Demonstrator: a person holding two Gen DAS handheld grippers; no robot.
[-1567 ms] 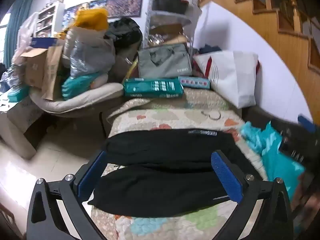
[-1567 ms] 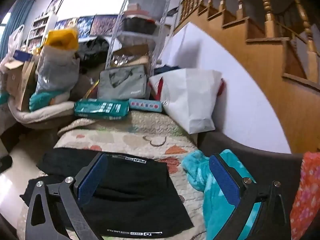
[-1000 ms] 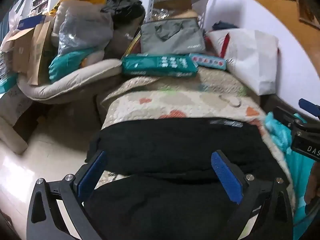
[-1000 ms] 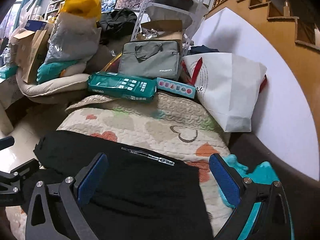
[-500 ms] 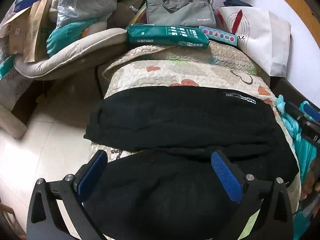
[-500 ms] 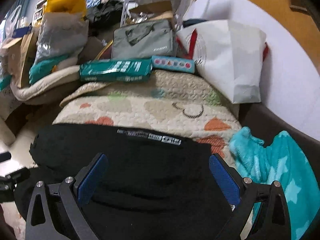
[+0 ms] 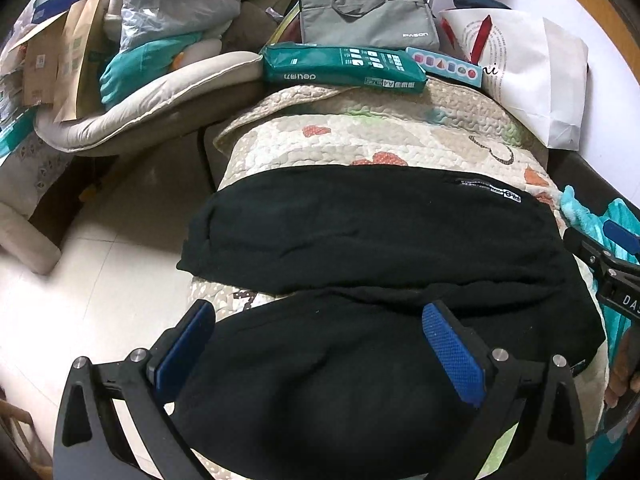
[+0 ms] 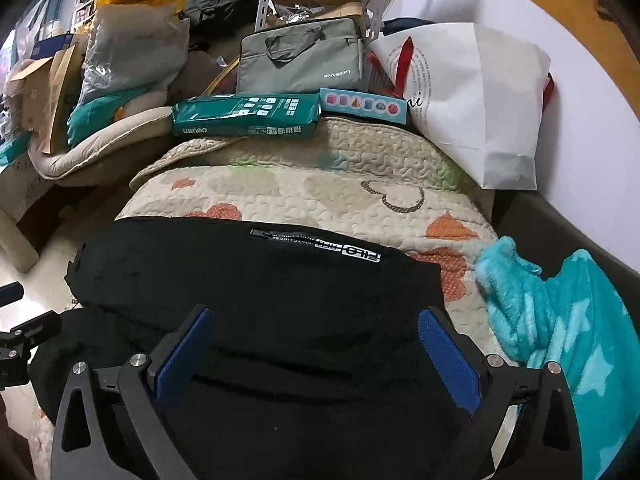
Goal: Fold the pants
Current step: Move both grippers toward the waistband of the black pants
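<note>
Black pants (image 7: pixel 372 236) lie spread across a quilted cover (image 7: pixel 400 140), both legs side by side, a white label strip on the far leg. In the right wrist view the pants (image 8: pixel 256 280) fill the lower middle. My left gripper (image 7: pixel 320 344) is open, hovering over the near leg's left part. My right gripper (image 8: pixel 316 348) is open above the pants' right part. The right gripper also shows at the right edge of the left wrist view (image 7: pixel 612 252).
A green paper pack (image 7: pixel 344 66), a grey laptop bag (image 7: pixel 368 16) and a white paper bag (image 7: pixel 532 76) stand at the cover's far end. A teal blanket (image 8: pixel 560 320) lies right of the pants. A beige cushion (image 7: pixel 140 104) and tiled floor (image 7: pixel 100 280) are at left.
Both grippers have moved forward and down toward the pants, which now fill more of each view. Both stay open and empty.
</note>
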